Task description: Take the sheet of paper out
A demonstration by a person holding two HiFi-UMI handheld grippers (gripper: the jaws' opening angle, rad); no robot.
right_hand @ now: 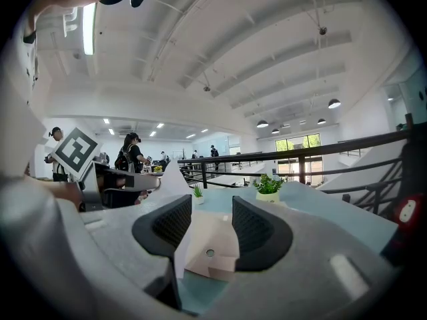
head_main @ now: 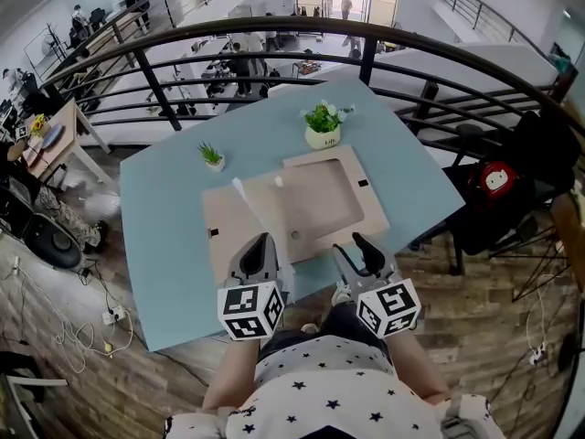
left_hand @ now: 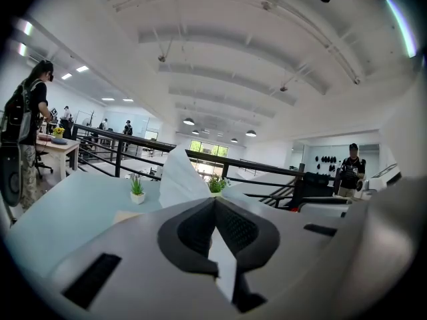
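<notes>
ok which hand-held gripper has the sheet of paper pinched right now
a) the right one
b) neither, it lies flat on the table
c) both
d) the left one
D: in the left gripper view, the jaws of the left hand-held gripper are closed on the white sheet of paper, which rises beyond them, while the right hand-held gripper has its jaws apart with nothing pressed between them.

The sheet of paper [head_main: 260,222] looks thin and matt white, the board [head_main: 228,219] pale smooth wood, the surface [head_main: 164,245] matt blue.
</notes>
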